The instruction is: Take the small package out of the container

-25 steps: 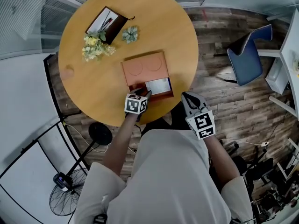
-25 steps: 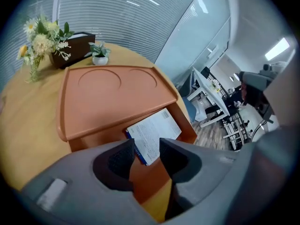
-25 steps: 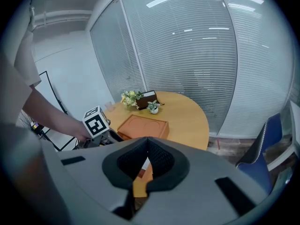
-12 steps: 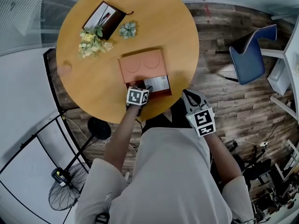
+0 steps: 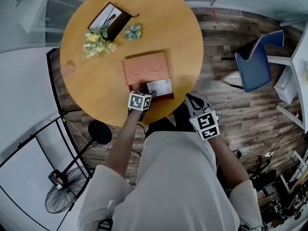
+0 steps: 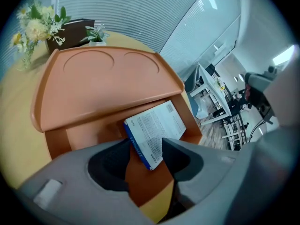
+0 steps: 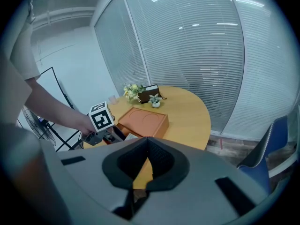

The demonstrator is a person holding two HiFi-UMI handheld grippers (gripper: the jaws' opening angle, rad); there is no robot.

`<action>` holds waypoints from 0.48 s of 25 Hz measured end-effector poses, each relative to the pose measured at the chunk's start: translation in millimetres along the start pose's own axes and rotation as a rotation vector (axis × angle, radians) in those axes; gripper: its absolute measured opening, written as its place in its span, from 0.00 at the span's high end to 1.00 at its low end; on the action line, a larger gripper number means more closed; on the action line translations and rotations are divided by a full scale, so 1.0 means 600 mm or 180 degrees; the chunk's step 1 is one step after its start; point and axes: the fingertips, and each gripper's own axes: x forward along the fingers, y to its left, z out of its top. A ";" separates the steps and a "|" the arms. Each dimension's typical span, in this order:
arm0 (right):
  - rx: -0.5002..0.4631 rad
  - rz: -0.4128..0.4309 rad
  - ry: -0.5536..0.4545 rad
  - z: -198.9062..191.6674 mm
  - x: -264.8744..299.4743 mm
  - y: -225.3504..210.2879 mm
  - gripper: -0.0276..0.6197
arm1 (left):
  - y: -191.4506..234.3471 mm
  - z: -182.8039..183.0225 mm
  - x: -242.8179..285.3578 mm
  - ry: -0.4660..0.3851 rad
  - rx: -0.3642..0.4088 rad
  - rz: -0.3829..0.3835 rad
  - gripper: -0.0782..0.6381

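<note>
An orange container [image 5: 147, 67] sits on the round wooden table [image 5: 86, 85] with its drawer pulled toward me. The small white package with a blue edge [image 5: 160, 86] lies in that drawer. My left gripper [image 5: 145, 93] is at the drawer's near left corner. In the left gripper view the package's [image 6: 157, 125] near corner lies between the opening jaws of the left gripper [image 6: 145, 150], and the pads do not press on it. My right gripper [image 5: 190, 98] hangs off the table's near edge, shut and empty. It [image 7: 146, 175] looks across at the container [image 7: 145, 120].
A dark box [image 5: 109, 19], yellow flowers [image 5: 96, 44] and a small potted plant [image 5: 132, 32] stand at the table's far left. A blue chair [image 5: 255, 61] is on the wooden floor to the right, and a floor fan [image 5: 60, 196] at lower left.
The left gripper has stayed at the drawer's near left corner, by the package. The right gripper has hardly moved. The head view has shifted slightly.
</note>
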 end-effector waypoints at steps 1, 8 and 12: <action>-0.0008 0.0004 -0.0006 0.000 -0.003 0.000 0.95 | -0.004 0.000 -0.005 -0.0016 0.0019 0.0010 0.61; -0.0097 0.0027 -0.0054 0.006 -0.018 0.006 0.95 | -0.039 0.016 -0.053 -0.0299 0.0070 0.0071 0.61; -0.0163 0.0056 -0.0096 0.013 -0.027 0.017 0.95 | -0.070 0.027 -0.082 -0.0542 0.0083 0.0101 0.61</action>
